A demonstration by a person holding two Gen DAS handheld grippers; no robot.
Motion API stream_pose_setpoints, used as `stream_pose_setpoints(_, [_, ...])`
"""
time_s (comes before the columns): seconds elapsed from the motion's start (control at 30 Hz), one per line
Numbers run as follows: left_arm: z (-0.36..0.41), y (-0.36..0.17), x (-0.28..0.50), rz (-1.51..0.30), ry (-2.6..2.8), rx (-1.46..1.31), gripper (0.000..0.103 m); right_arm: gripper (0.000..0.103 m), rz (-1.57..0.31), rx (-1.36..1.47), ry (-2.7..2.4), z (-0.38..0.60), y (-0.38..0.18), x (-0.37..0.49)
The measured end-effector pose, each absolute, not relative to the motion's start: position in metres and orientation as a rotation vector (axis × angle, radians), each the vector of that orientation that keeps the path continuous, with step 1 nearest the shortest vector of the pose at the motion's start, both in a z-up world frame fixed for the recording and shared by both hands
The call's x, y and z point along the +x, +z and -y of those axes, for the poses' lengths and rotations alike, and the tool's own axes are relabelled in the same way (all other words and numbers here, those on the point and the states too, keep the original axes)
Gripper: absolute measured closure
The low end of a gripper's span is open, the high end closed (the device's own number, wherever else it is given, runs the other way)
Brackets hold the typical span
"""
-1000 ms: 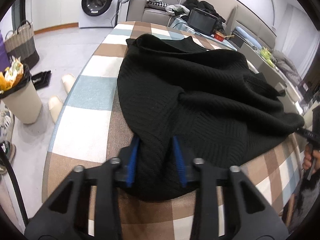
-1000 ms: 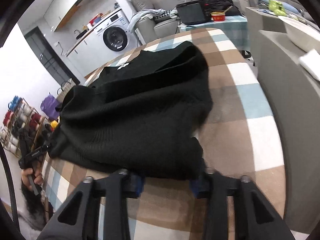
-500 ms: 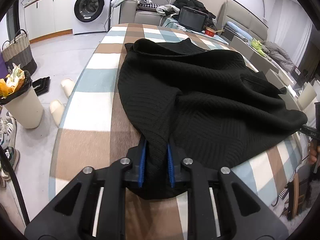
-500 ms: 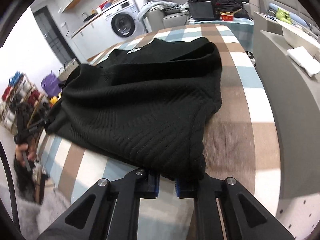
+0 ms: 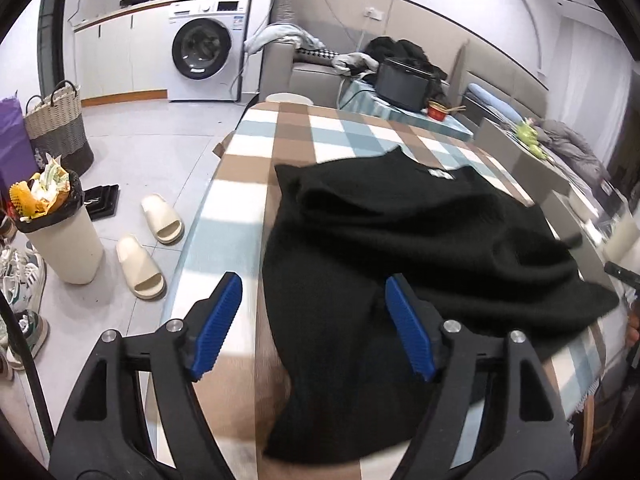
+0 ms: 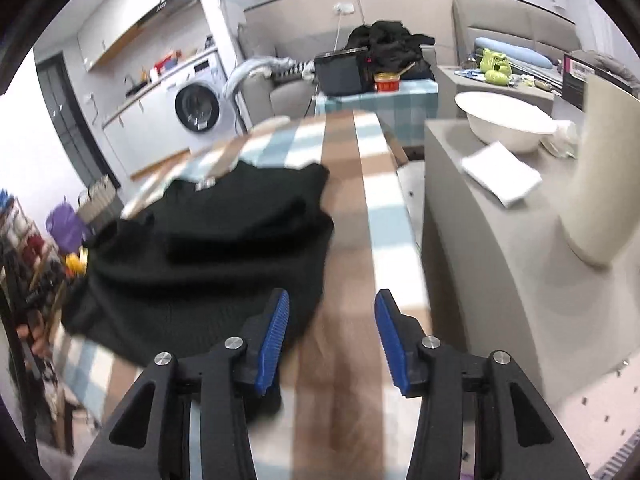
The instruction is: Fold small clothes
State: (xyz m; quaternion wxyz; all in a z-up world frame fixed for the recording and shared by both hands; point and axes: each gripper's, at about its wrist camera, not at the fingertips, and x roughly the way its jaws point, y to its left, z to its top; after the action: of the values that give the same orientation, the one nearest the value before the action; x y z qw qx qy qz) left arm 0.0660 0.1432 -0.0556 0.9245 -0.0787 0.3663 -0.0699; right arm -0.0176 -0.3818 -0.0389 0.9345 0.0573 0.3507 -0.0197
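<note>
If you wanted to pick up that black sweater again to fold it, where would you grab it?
Probably by the near hem of the black sweater, coming in from the table's near edge. It lies flat on the checked tablecloth with the neck label at the far end, so the hem corners sit closest. Both the left gripper and the right gripper have just opened and grip nothing.

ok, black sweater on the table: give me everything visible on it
The black sweater is a ribbed knit with a small white label at the neckline on its far edge. It lies loosely crumpled on the checked tablecloth, with raised folds across the upper part and a point of fabric trailing off to one side. The near hem reaches the table's front edge. Neither gripper holds it: the left gripper and right gripper have just opened, pads clear of the cloth.
</note>
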Motion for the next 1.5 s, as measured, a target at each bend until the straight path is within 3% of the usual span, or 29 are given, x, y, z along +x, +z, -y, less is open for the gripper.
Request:
stream_pose_setpoints(0.53, [-0.132,-0.059,0.177,-0.892,-0.194,-0.319,0.033,0.054,-0.778,0.385,0.017,0.373,-0.041,0.066])
stream_pose_setpoints(0.63, [-0.134,-0.065,0.188,-0.908,-0.195,-0.361,0.048,0.054,-0.809,0.456,-0.009,0.385,-0.046,0.073])
stream_pose_setpoints(0.77, [-0.137,-0.069,0.199,-0.915,-0.194,-0.392,0.088,0.054,-0.856,0.527,0.017,0.392,-0.050,0.083])
stream_pose_setpoints(0.83, [-0.138,-0.069,0.203,-0.907,-0.198,-0.404,0.097,0.055,-0.880,0.560,0.049,0.393,-0.051,0.091])
stream_pose_setpoints(0.87, [-0.138,-0.068,0.204,-0.900,-0.199,-0.407,0.099,0.073,-0.890,0.574,0.046,0.393,-0.052,0.095])
stream_pose_setpoints(0.93, [-0.139,-0.063,0.205,-0.881,-0.202,-0.407,0.100,0.097,-0.921,0.557,0.021,0.391,-0.053,0.103])
stream_pose_setpoints(0.97, [-0.139,-0.061,0.205,-0.872,-0.203,-0.409,0.100,0.099,-0.929,0.553,0.012,0.390,-0.053,0.106])
stream_pose_setpoints(1.43, [-0.165,-0.008,0.232,-0.693,-0.143,-0.456,0.100,0.100,-0.686,0.462,0.062,0.375,0.015,0.150])
stream_pose_setpoints(1.5, [-0.169,-0.019,0.245,-0.743,-0.099,-0.455,0.090,0.098,-0.669,0.470,0.019,0.379,0.009,0.167])
